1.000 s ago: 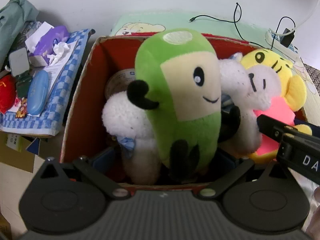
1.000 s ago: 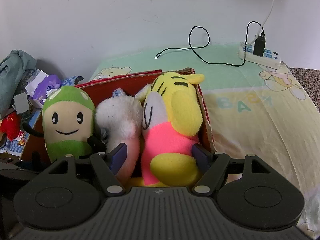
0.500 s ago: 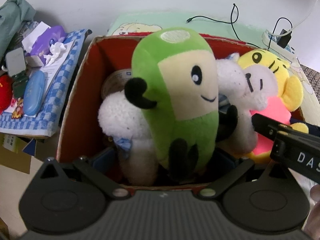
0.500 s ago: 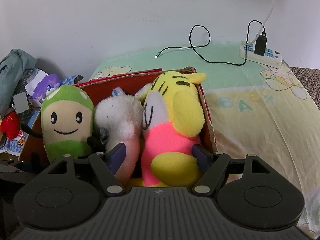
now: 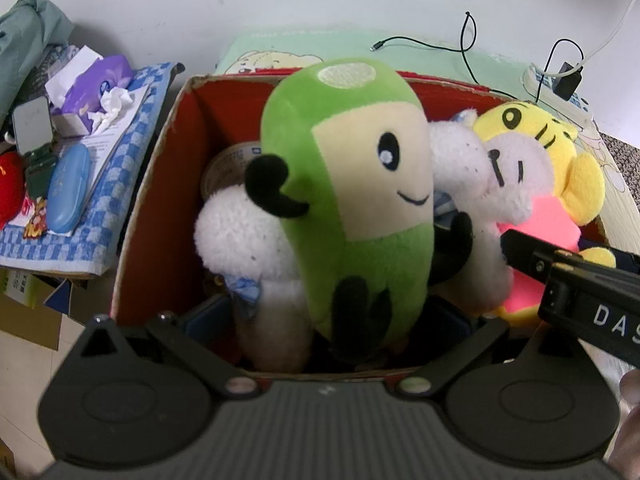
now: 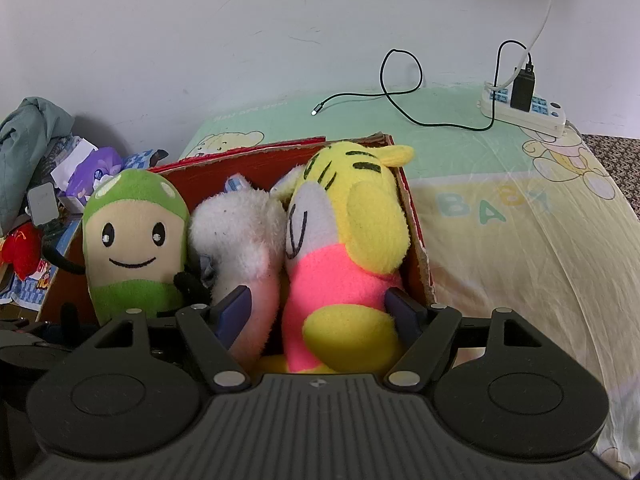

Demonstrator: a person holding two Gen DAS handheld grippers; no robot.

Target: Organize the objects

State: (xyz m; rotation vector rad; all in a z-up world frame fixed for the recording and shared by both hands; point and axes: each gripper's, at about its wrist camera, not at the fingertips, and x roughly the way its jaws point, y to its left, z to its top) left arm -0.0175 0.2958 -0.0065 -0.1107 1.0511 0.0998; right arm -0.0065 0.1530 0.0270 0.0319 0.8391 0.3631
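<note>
Pale wall behind, and a bed under a pastel baby-print sheet (image 6: 500,240) carries the red cardboard box (image 5: 160,184). At nine o'clock of the box a checked cloth (image 5: 116,184) holds tissues and a blue case. Inside the box, from left: a white plush (image 5: 236,236), a green plush (image 5: 360,200) standing upright, then a yellow tiger plush (image 6: 352,248) at three o'clock, hard against the box wall.

On the left gripper (image 5: 328,320) the fingers flank the green plush low down, but its body hides them, so I cannot tell whether they press. On the right gripper (image 6: 316,312) the fingers stand wide on either side of the tiger's pink belly, apparently touching without squeezing much.

My worry: the toys are packed tight, so lifting one could drag its neighbour out, or a soft grip could slip.
</note>
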